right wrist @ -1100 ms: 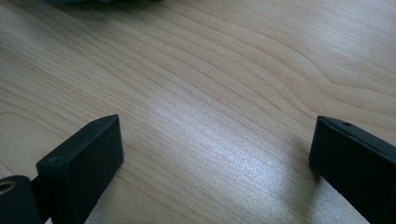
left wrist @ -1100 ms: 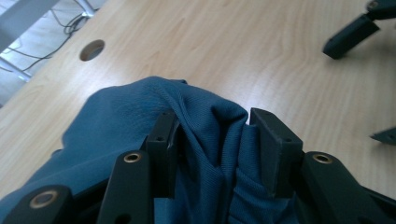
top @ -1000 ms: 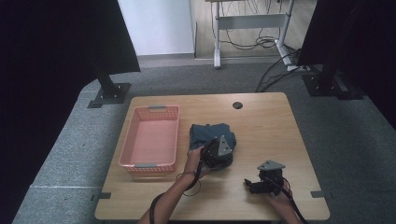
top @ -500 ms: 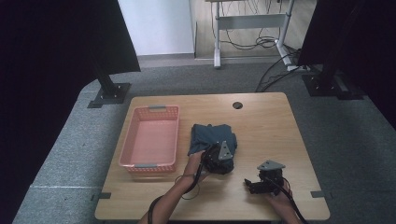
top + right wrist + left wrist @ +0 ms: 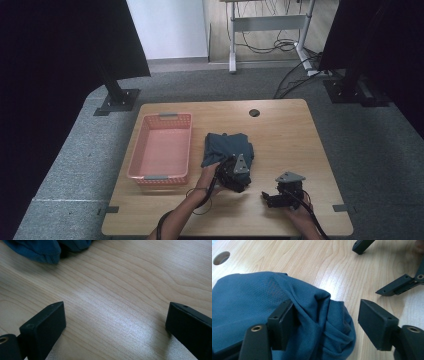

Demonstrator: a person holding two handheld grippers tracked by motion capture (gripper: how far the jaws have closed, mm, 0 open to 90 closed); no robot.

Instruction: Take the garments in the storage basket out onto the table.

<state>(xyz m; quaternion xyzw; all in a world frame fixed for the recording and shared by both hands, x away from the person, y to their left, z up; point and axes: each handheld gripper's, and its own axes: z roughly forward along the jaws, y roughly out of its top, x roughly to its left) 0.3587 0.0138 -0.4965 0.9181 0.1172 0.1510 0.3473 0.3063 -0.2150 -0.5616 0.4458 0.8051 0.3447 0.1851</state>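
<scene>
cloth [image 5: 227,147], a dark blue garment bundled roughly flat, lies on the middle of the wooden surface [image 5: 290,130], just to the right of the pink basket [image 5: 161,150] and apart from it. i have my left gripper [image 5: 325,320] down at the near edge of that bundle, and in the left gripper view its jaws stand wide, one pressed into the fabric on top and the other out over bare wood beside the bunched corner, so the thick folded lip sits between them but nothing is pinched yet. i judge that placement is meant to take the corner where several layers stack up, since a bite there should lift the whole bundle rather than peel off one layer. in the high view the left gripper [image 5: 235,172] sits at the cloth's near right corner with my hand [image 5: 207,175] behind it. my right gripper [image 5: 280,196] rests low over bare surface, well to the right of the cloth and near the front edge; the right gripper view shows its jaws wide too, with only wood grain between them and the blue fabric off at the top of the view. i read it as parked out of the way, ready to steady or take a second corner. the basket is empty, a likely place for the cloth to go.
</scene>
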